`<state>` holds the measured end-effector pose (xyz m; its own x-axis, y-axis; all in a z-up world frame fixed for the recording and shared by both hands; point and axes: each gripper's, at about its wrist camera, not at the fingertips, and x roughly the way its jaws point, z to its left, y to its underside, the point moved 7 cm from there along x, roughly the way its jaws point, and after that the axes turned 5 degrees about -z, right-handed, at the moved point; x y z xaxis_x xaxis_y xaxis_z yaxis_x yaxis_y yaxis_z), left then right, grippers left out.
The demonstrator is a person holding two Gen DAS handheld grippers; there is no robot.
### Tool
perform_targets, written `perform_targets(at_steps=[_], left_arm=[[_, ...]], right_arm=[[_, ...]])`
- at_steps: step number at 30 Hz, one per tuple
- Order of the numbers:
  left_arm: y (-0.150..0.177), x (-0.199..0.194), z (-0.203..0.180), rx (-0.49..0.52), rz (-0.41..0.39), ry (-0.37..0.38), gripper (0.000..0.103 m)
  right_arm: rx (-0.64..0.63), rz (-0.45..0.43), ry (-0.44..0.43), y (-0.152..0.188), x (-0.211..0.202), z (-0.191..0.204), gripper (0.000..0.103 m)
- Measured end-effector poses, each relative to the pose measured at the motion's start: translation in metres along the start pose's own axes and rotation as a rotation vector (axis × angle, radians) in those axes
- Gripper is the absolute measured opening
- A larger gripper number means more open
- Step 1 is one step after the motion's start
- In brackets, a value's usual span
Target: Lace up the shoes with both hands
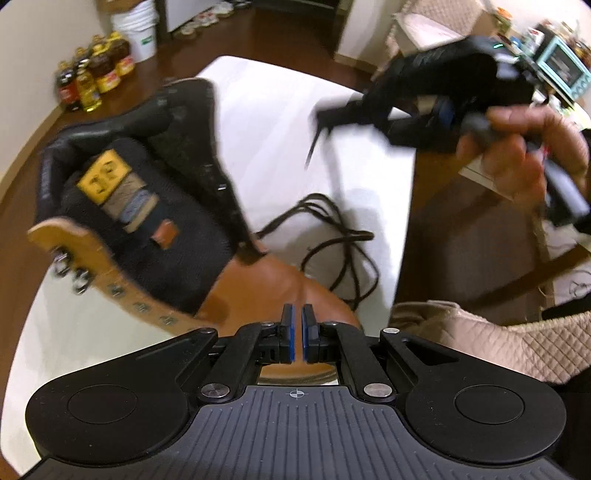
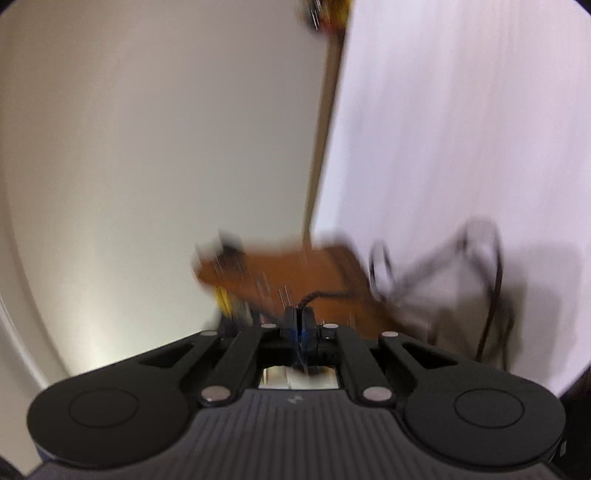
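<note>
A brown leather boot (image 1: 147,206) with a black tongue and a yellow label lies on the white table (image 1: 277,110), its eyelet flaps spread open. The dark lace (image 1: 332,236) lies in loose loops on the table to the boot's right. My left gripper (image 1: 297,321) hovers over the boot's toe, its blue pads almost together with nothing seen between them. A hand holds my right gripper (image 1: 325,114) raised at the upper right, and a lace end (image 1: 312,147) dangles from it. In the blurred right wrist view, my right gripper (image 2: 300,314) is shut on the braided lace (image 2: 317,294) above the boot (image 2: 295,266).
Oil bottles (image 1: 92,74) and a white bucket (image 1: 138,29) stand on the wooden floor beyond the table. A quilted beige cushion (image 1: 480,332) lies at the table's right edge. A teal oven (image 1: 561,66) sits at the far right.
</note>
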<state>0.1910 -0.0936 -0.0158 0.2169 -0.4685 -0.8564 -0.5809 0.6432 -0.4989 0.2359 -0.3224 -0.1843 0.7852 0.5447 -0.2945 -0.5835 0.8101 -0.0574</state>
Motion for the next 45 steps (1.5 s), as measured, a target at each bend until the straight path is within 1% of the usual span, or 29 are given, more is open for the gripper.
perform_targets(at_steps=[1, 2, 4, 5, 7, 9, 10, 13, 15, 17, 20, 21, 26, 30, 35, 42, 45], left_arm=[[0.001, -0.004, 0.005, -0.015, -0.026, -0.028, 0.004], [0.003, -0.008, 0.01, -0.027, -0.053, -0.05, 0.004], [0.007, -0.013, 0.017, -0.04, -0.109, -0.076, 0.005], [0.011, -0.014, 0.02, -0.037, -0.118, -0.08, 0.006], [0.019, -0.01, 0.023, -0.002, -0.086, -0.064, 0.006], [0.028, -0.006, 0.026, 0.035, -0.054, -0.049, 0.006], [0.034, -0.004, 0.027, 0.054, -0.038, -0.042, 0.006], [0.049, 0.003, 0.03, 0.114, 0.01, -0.021, 0.006], [0.056, 0.004, 0.034, 0.136, 0.004, -0.026, 0.006], [0.06, 0.003, 0.038, 0.141, -0.02, -0.033, 0.006], [0.061, 0.004, 0.038, 0.144, -0.046, -0.042, 0.006], [0.06, 0.004, 0.037, 0.143, -0.054, -0.046, 0.006], [0.058, 0.001, 0.031, 0.091, -0.089, -0.028, 0.006], [0.056, 0.002, 0.025, 0.051, -0.098, -0.012, 0.006], [0.058, 0.001, 0.022, 0.056, -0.101, -0.019, 0.006], [0.056, -0.002, 0.028, 0.04, -0.118, -0.022, 0.006], [0.053, -0.002, 0.035, 0.043, -0.128, -0.037, 0.006]], right_arm=[[-0.002, -0.018, -0.008, -0.001, -0.002, 0.003, 0.003], [0.006, -0.025, -0.015, 0.006, -0.002, 0.007, 0.003], [0.021, -0.039, -0.031, 0.02, 0.0, 0.013, 0.003], [0.04, -0.035, -0.037, 0.031, 0.003, 0.012, 0.003], [0.076, -0.026, -0.045, 0.053, 0.012, 0.009, 0.003], [0.119, -0.041, -0.039, 0.085, 0.026, 0.001, 0.003], [0.122, -0.047, -0.039, 0.09, 0.026, -0.001, 0.003], [0.122, -0.1, -0.021, 0.116, 0.035, -0.004, 0.003], [0.112, -0.121, -0.004, 0.134, 0.043, -0.006, 0.003], [0.094, -0.139, 0.017, 0.142, 0.049, -0.007, 0.003], [0.096, -0.178, 0.047, 0.148, 0.053, -0.012, 0.003], [0.093, -0.182, 0.053, 0.145, 0.053, -0.012, 0.003], [0.046, -0.153, 0.105, 0.144, 0.058, -0.016, 0.003], [0.053, -0.168, 0.097, 0.142, 0.052, -0.017, 0.003], [0.054, -0.191, 0.101, 0.143, 0.045, -0.019, 0.003], [0.067, -0.156, 0.09, 0.158, 0.051, -0.027, 0.003], [0.078, -0.138, 0.091, 0.162, 0.049, -0.03, 0.003]])
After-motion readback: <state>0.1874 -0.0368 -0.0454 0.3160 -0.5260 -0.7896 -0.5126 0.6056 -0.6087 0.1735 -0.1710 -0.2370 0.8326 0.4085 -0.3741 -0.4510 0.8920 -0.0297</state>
